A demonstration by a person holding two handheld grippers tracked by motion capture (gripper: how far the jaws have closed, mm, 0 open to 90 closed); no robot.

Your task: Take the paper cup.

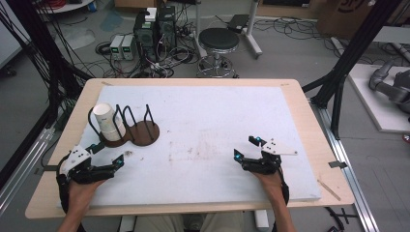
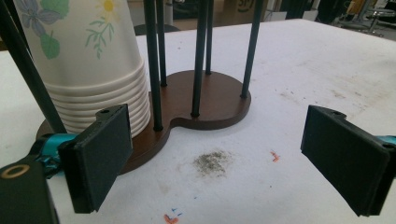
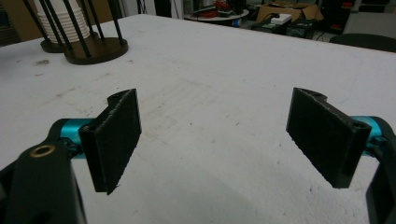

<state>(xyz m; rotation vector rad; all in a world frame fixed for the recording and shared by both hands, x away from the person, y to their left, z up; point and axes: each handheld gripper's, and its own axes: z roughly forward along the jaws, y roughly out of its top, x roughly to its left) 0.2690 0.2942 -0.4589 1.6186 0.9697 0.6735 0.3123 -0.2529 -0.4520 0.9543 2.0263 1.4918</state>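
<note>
- Two grippers, one in each hand, both at the near edge of the white surface (image 1: 203, 121).
- Left gripper (image 1: 107, 157): forearm comes in from the near edge, jaws point at the rack (image 1: 140, 130) just beyond them, spread wide with nothing between.
- Right gripper (image 1: 247, 147): well to the right of the rack, jaws aimed forward and left over the bare surface, wide apart and empty.
- One wooden rack with black wire hoops; one stack of paper cups (image 1: 109, 121) sits upside down in its left end, about nine rims showing.
</note>
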